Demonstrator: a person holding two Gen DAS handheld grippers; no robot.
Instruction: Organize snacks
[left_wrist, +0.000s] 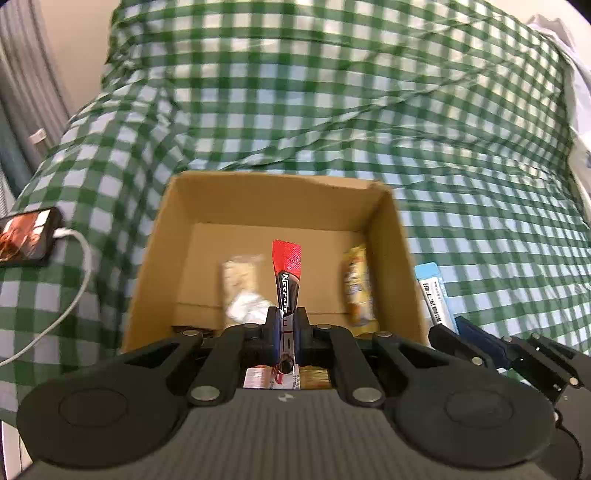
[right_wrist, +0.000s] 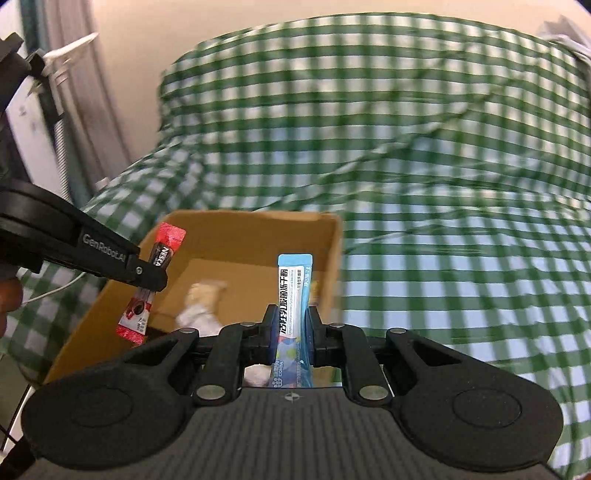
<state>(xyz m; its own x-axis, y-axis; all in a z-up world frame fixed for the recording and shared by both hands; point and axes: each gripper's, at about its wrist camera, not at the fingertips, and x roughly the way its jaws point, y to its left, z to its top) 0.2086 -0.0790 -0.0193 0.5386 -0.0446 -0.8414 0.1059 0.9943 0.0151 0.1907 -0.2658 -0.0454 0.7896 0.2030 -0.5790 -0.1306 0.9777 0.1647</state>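
An open cardboard box sits on the green checked cloth. My left gripper is shut on a red and black coffee stick, held upright over the box's near side. My right gripper is shut on a light blue sachet, just right of the box's near right corner. Inside the box lie a pale wrapped snack, a white crumpled packet, and a yellow packet against the right wall.
A phone with a white charging cable lies on the cloth left of the box. The checked cloth rises in folds behind. A wall and grey pipes stand at far left. White fabric edges the right.
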